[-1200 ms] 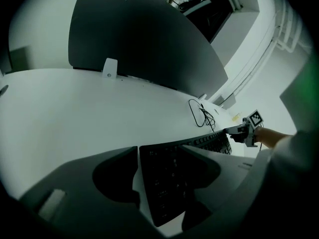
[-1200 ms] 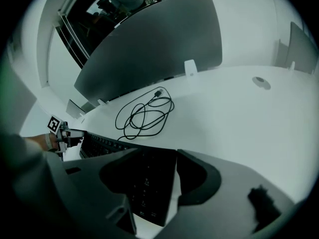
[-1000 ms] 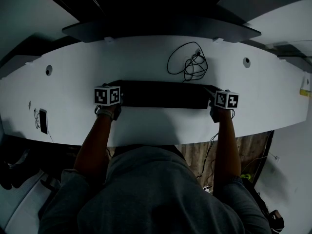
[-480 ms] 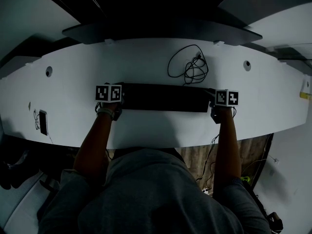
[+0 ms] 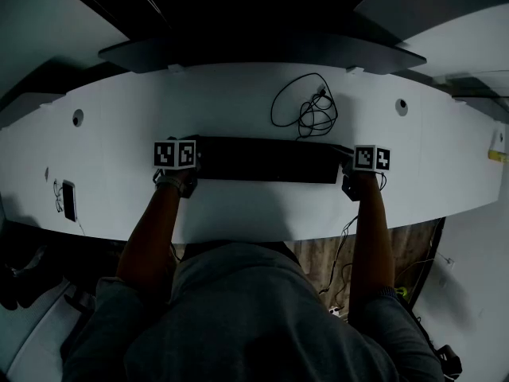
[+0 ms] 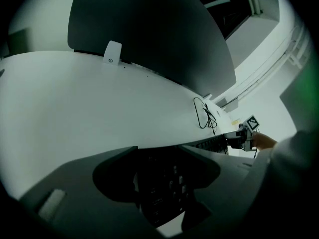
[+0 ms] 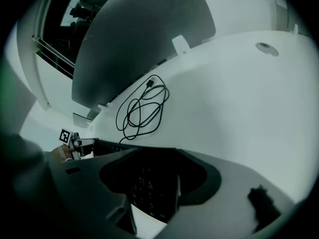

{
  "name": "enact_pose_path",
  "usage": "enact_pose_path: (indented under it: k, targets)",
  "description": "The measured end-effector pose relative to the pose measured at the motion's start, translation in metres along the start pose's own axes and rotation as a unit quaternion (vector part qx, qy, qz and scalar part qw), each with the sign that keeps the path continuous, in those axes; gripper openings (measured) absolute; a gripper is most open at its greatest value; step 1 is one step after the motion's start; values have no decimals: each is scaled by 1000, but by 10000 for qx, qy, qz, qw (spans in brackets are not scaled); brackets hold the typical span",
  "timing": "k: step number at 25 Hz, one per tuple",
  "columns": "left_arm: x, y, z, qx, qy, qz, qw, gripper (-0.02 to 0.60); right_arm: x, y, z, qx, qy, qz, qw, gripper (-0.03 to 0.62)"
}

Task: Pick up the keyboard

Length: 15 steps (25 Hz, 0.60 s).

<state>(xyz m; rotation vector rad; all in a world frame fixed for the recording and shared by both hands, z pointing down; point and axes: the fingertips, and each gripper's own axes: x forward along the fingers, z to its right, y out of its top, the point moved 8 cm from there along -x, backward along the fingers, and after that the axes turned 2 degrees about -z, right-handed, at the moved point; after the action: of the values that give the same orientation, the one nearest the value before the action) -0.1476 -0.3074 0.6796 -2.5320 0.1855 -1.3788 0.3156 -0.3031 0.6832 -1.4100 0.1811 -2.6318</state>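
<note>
The black keyboard (image 5: 266, 159) lies flat on the white surface (image 5: 238, 205), its long side running left to right, and you have one pair of tongs at each short end. Your left tongs (image 6: 159, 183) stand wide and released with the keyboard's left end between their jaws. They have just been closing a little, but a sliver of surface shows beside the keys, so they are not pressing yet. Your right tongs (image 7: 154, 188) look the same: released, with the right end between the jaws.

The main risk is a shallow bite. If you clench with only the very tip of each end engaged, the long board may slip free as it rises. If one side lifts before the other, it will tilt and could slide out of the lower pair. The coiled cable (image 5: 306, 106) lies just beyond the far edge, toward the right. I cannot tell whether it is plugged in, and if it is, it could tug.

Compared with a second ago, little differs: both tongs sit at the same ends, and the keyboard has not left the surface.
</note>
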Motion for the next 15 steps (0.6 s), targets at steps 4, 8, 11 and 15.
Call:
enact_pose_path:
  k: [4,8,11,15]
  targets:
    - [2,1,4,-55,135,51,9999,256,0,0,0,60,-65,28,10000,227]
    - [0,-3,7,-33,239,125,9996,252,-1,-4,-5,-2,-160,156,9998,227]
    - [-3,-7,9,-2,261,168,9995,252,-4,-9,-9,-70,-173,252,9995,227]
    - [-13,-12,15,87,282,308,9991,255,-15,-15,-16,-218,-184,506,9983,227]
